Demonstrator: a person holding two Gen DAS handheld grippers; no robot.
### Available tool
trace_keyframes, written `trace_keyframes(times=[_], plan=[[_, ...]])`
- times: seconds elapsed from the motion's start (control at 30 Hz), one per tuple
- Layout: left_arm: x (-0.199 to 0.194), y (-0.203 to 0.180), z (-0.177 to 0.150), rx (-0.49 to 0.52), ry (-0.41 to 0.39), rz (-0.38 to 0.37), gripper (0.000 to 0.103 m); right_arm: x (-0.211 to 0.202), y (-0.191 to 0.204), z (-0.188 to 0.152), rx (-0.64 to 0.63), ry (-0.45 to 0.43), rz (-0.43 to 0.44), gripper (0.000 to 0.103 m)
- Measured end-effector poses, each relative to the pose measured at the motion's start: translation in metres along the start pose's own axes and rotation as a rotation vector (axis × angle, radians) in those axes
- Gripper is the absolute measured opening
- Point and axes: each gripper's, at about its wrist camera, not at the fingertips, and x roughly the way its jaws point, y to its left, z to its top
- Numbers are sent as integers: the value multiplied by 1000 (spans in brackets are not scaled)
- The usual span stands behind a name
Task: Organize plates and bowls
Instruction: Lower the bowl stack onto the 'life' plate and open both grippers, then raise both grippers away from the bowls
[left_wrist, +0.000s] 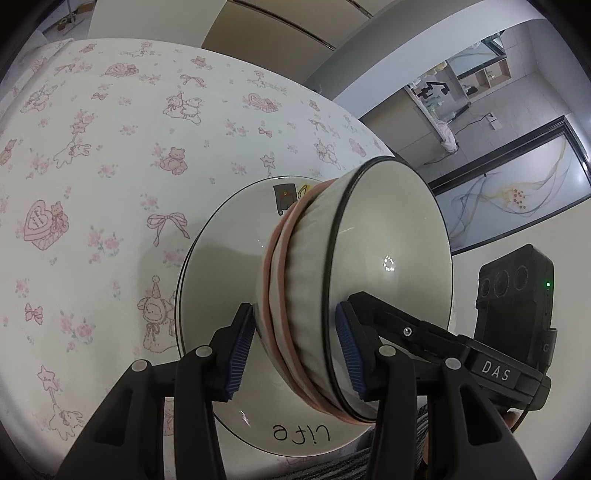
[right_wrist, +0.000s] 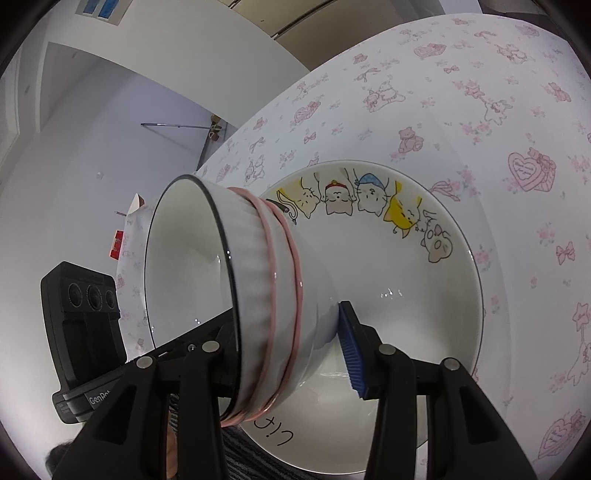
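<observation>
Ribbed white bowl — glossy, pink-banded — tipped sideways over the cat plate; left tool and right tool both clamp its wall.

Both wrist views close, sharing the bowl

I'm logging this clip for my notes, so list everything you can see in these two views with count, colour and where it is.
bowl: one, white with ribbed wall, dark rim and pink bands; held between both grippers over the plate.
plate: one, white with cartoon cats and lettering; on the tablecloth, under the bowl.
tablecloth: one, white with pink bears, bows and hearts; covers the table.
left gripper: one, black with blue pads; clamped across the bowl's wall.
right gripper: one, black with blue pads; clamped across the bowl's wall.
</observation>
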Motion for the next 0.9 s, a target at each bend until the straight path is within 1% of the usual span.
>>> trace_keyframes(times=[0.07, 0.23, 0.37, 0.47, 0.57, 0.6, 0.63, 0.7, 0.73, 0.77, 0.83, 0.9], plan=[[-1, 0, 0, 3, -2, 2, 48, 0, -1, -1, 1, 0, -1, 43], [-7, -12, -4, 67, -37, 78, 48, 1, 2, -1, -13, 6, -14, 44], [-10, -15, -5, 83, -52, 107, 48, 2, 4, -1, -16, 6, -31, 45], [-13, -17, -3, 81, -80, 132, 48, 3, 4, 0, -2, 5, -44, 46], [-23, -25, -5, 129, -123, 164, 49, 4, 7, -2, -1, -6, -64, 49], [-26, -28, -5, 145, -140, 174, 54, 0, 8, -3, -6, -27, -73, 51], [-30, -31, -6, 158, -162, 183, 62, -5, 11, -3, -17, -53, -91, 54], [-38, -34, -7, 172, -200, 185, 70, -19, 17, -4, -45, -118, -129, 61], [-42, -36, -8, 177, -222, 185, 70, -27, 21, -4, -64, -151, -143, 65], [-45, -37, -8, 181, -235, 189, 70, -34, 24, -4, -83, -174, -150, 67], [-54, -41, -11, 197, -280, 204, 70, -43, 30, -5, -111, -198, -163, 68], [-69, -47, -18, 213, -360, 223, 70, -51, 36, -7, -139, -225, -183, 68]])
